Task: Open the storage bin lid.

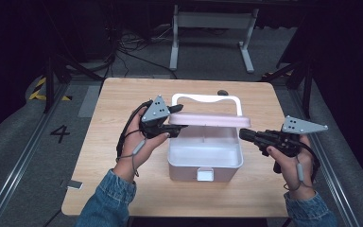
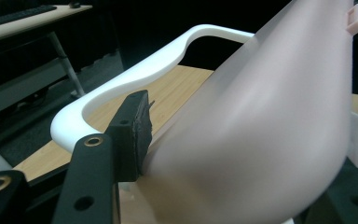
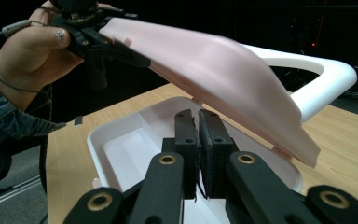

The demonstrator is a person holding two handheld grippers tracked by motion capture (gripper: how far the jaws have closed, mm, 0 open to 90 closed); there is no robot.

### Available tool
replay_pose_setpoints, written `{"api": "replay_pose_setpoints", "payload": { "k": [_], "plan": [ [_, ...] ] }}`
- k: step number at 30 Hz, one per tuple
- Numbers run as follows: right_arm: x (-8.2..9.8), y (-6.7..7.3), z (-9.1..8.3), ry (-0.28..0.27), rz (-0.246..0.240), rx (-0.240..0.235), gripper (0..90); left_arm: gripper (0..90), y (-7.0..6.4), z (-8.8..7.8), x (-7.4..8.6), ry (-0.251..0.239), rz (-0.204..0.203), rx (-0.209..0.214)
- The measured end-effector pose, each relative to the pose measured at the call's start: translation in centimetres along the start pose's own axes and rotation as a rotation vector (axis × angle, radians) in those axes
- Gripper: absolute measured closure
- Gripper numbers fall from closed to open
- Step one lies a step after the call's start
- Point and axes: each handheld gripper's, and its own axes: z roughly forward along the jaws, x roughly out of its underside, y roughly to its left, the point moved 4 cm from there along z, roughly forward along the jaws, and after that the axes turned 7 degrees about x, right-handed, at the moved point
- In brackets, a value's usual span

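**Lid held half-raised over the box**

Gripped the pink lid [image 1: 212, 119] by its near edge with the left claw [image 1: 179, 117], jaws pinched on the plastic from above and below. Held it tilted, high at the claw's side and sloping down away from it, over the rear of the open box [image 1: 189, 171] just beneath. Saw the white handle [image 1: 207, 98] arching just beyond the claw, behind the lid. Found the right claw [image 1: 244, 135] across the box from it, jaws pressed together on nothing, tips just beside the lid's far edge and apart from it. Could not tell whether a hinge joined lid and box. Noted the front latch [image 1: 205, 174] well below both claws, near the person's side of the table [image 1: 123, 179].

Judged the step as swinging the lid on or off, about halfway through. Called next for a steady pinch and a slow arc from the left claw, with the right claw ready to steady the box or the free edge so nothing twisted or slipped
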Motion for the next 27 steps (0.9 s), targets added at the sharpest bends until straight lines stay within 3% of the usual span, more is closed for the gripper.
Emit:
{"api": "replay_pose_setpoints", "payload": {
  "k": [14,27],
  "plan": [
    [0.5,-0.5,-2.8,-0.016,0.016,0.065,87.2,54.9,2.0,0.5,-1.4,-0.024,-0.025,0.045],
    [1.5,-1.4,-3.9,0.001,0.033,0.126,86.8,59.0,4.9,1.2,-1.6,-0.058,-0.054,0.081]
  ]
}}
